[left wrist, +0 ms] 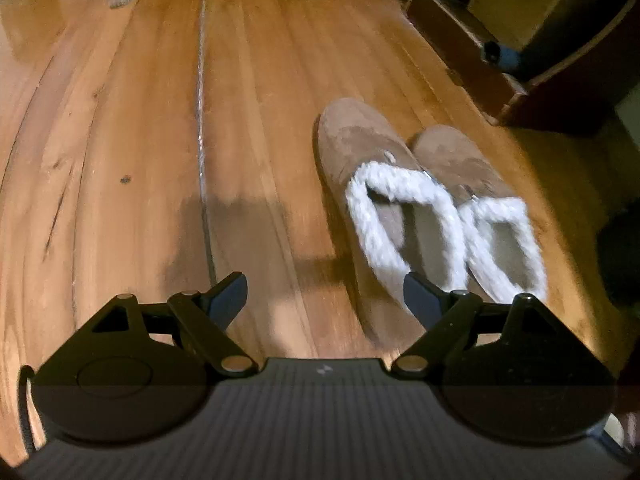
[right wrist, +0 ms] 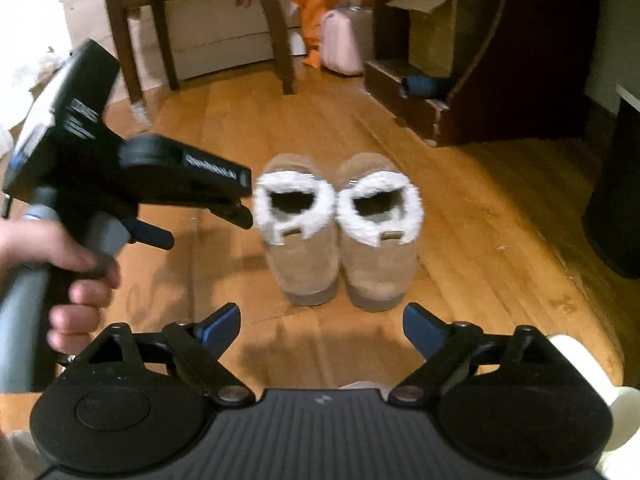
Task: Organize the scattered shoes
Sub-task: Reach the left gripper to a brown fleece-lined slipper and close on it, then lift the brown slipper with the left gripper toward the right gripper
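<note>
Wide honey-coloured wooden plank floor [left wrist: 140, 140] runs under both tools. Ahead-right of the left tool [left wrist: 324, 300], a dark brown wooden furniture base w/ a low step [left wrist: 452, 40], w/ an open cardboard box [left wrist: 516, 4] on it; a dark blue cylinder-like item [left wrist: 502, 56] lies on the step, can't tell what it is. Ahead-left of the right tool [right wrist: 322, 326], a dark wooden small bench w/ splayed legs [right wrist: 276, 28], nothing of the task on it; a pale pink soft bag [right wrist: 344, 40] sits beyond on the floor, w/ orange material just beside it. Far right of the right tool, a black rounded bin-like object [right wrist: 616, 200], partly out of frame.

Pair of tan suede slippers w/ white fleece lining [right wrist: 340, 236] stands on the floor straight ahead of the right tool, heels toward it, side by side & touching, both upright. Same pair sits ahead-right of the left tool [left wrist: 424, 208], w/ that tool's right finger overlapping the nearer slipper's rim in view; contact can't be told.

Left tool: fingers spread wide, nothing between them. Seen from the right wrist view [right wrist: 240, 204] it's gripped by a hand [right wrist: 60, 272], tip just left of the slippers. Right tool: fingers also spread wide, empty, short of the heels.
</note>
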